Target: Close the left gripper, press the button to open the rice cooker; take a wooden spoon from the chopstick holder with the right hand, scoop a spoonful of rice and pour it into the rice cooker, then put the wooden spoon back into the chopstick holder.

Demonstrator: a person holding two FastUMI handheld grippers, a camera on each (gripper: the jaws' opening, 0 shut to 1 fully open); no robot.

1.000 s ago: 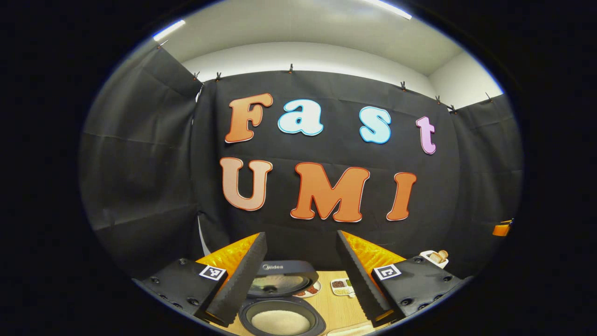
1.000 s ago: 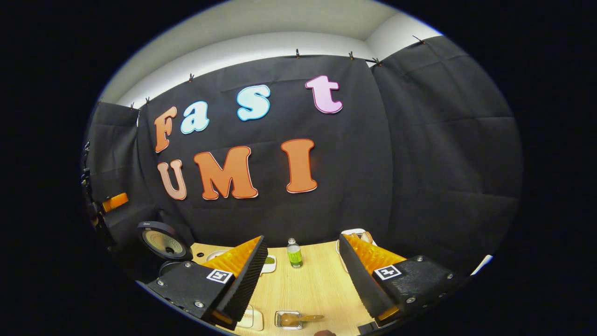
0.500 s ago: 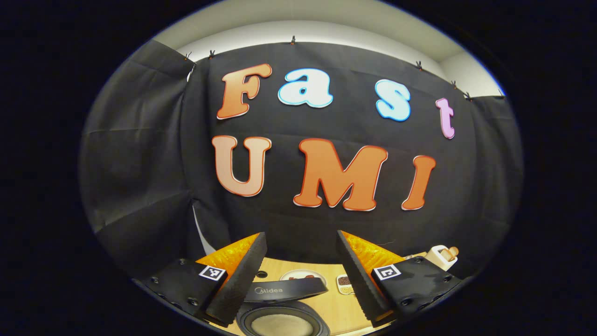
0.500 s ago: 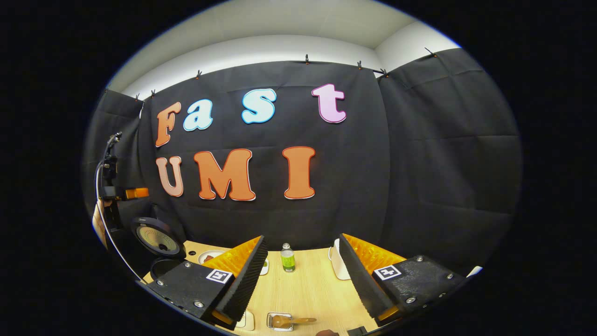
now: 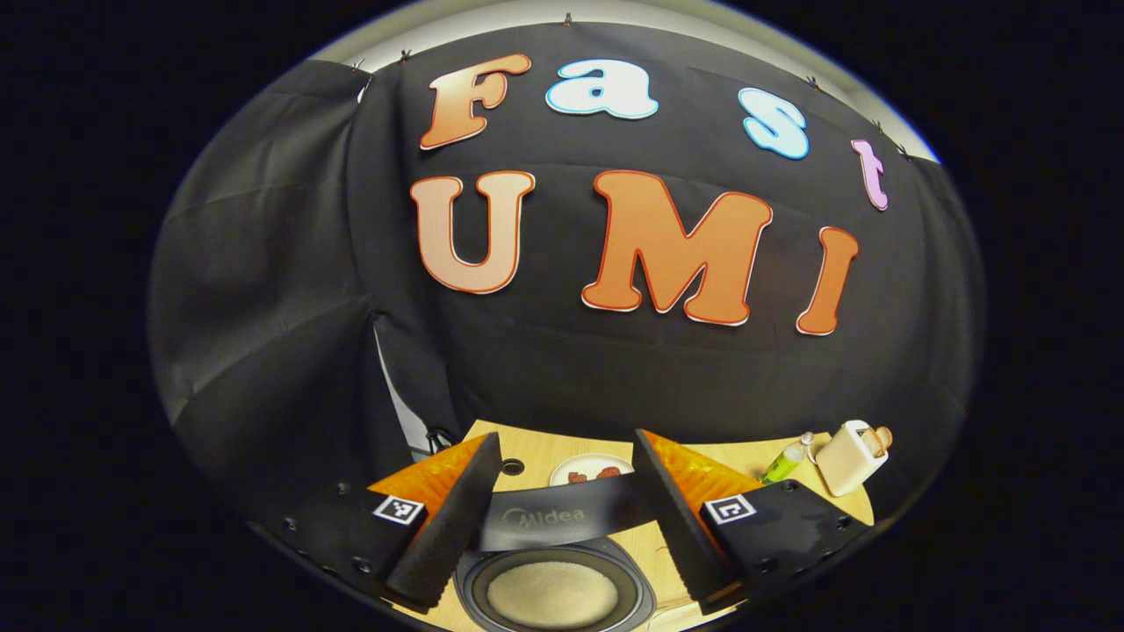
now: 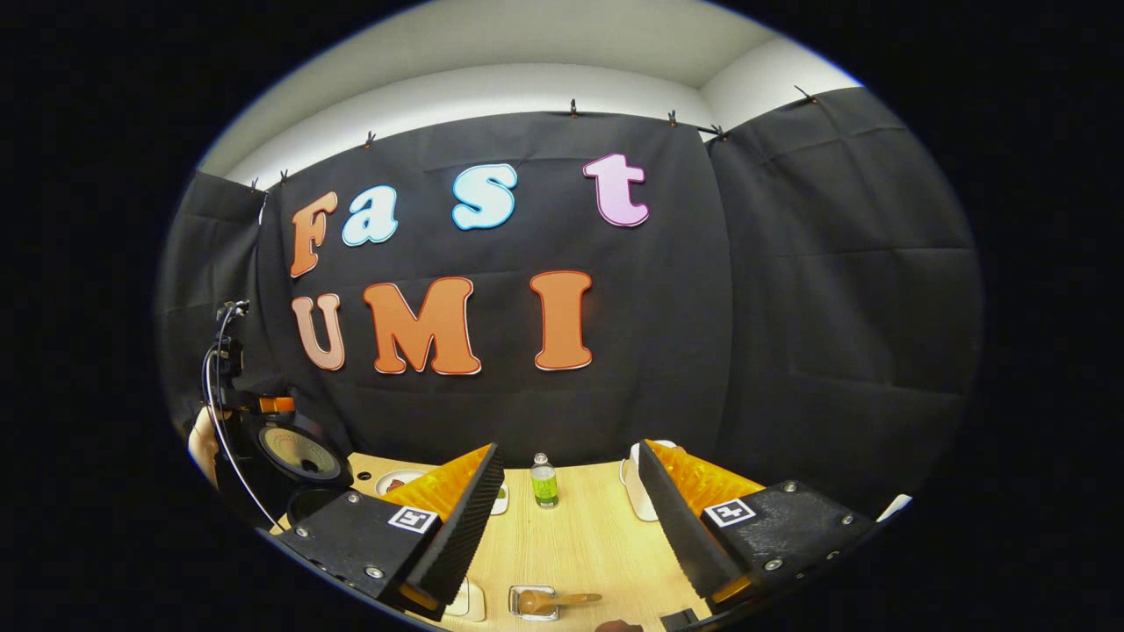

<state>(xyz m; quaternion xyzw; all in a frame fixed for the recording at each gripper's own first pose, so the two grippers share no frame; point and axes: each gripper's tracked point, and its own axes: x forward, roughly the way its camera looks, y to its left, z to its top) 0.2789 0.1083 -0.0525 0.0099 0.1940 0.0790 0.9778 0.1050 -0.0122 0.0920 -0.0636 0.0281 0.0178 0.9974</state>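
Observation:
The rice cooker (image 5: 553,592) stands open right under my left gripper (image 5: 564,443), its pot holding pale rice and its raised lid (image 5: 562,518) crossing between my two spread fingers, which hold nothing. The cream chopstick holder (image 5: 847,456) with a wooden spoon head (image 5: 881,436) sticking out stands far right on the table. In the right gripper view my right gripper (image 6: 568,448) is open and holds nothing above the wooden table (image 6: 571,544). The chopstick holder (image 6: 634,483) shows partly behind its right finger. The cooker's lid (image 6: 294,452) stands at the far left, with the left gripper (image 6: 263,405) just above it.
A green bottle (image 6: 544,483) stands mid-table near the back wall, beside the holder (image 5: 781,463). A plate of red food (image 5: 590,470) lies behind the cooker. A small clear dish (image 6: 537,602) with a wooden spoon in it and a small white dish (image 6: 465,601) sit near the front edge.
The left gripper has tipped down and come closer to the cooker, so the lid now lies between its fingers. The right gripper has hardly moved. Both stay open.

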